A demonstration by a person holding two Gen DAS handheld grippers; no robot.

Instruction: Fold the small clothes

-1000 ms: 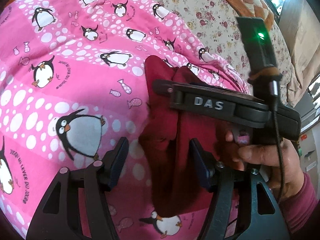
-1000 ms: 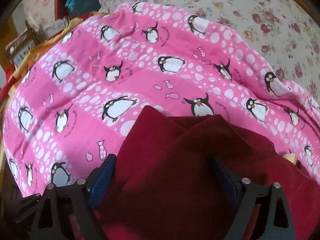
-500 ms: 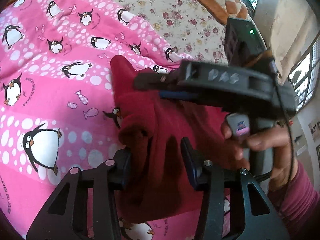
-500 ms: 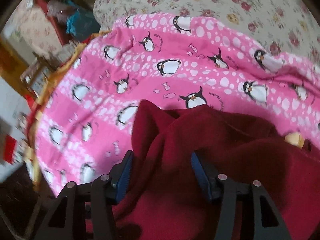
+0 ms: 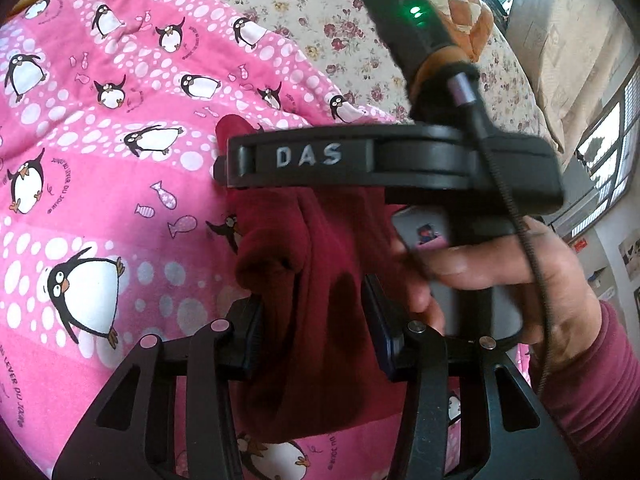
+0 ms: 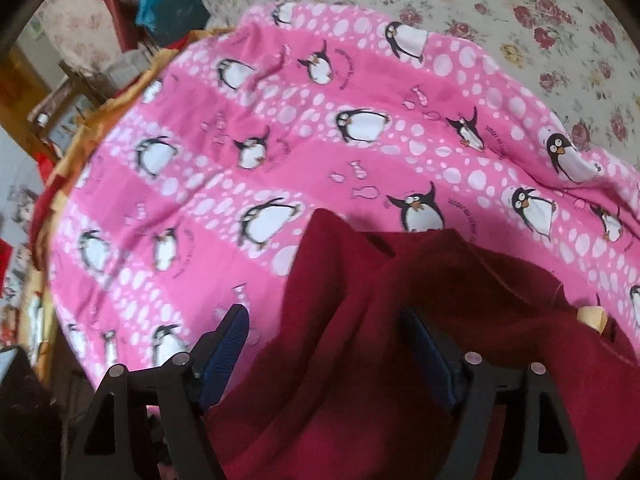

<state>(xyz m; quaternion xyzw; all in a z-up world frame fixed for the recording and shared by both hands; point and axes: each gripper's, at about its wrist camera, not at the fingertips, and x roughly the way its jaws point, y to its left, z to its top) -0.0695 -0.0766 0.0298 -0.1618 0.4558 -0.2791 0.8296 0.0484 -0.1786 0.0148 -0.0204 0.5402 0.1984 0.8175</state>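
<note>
Mid-fold, the left gripper (image 5: 316, 320) pinches the red garment (image 5: 320, 248) while the right gripper (image 6: 328, 344) jaws are opening around it; next, regrip.

A home bedroom: penguin blanket (image 5: 120, 168) over a floral bedspread (image 5: 304, 20), window (image 5: 608, 160) beside.

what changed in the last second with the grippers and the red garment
The left gripper closed from wide apart onto a bunched fold of the dark red garment. The right gripper's jaws narrowed, now opening again, cloth between them. The penguin blanket stayed put.
</note>
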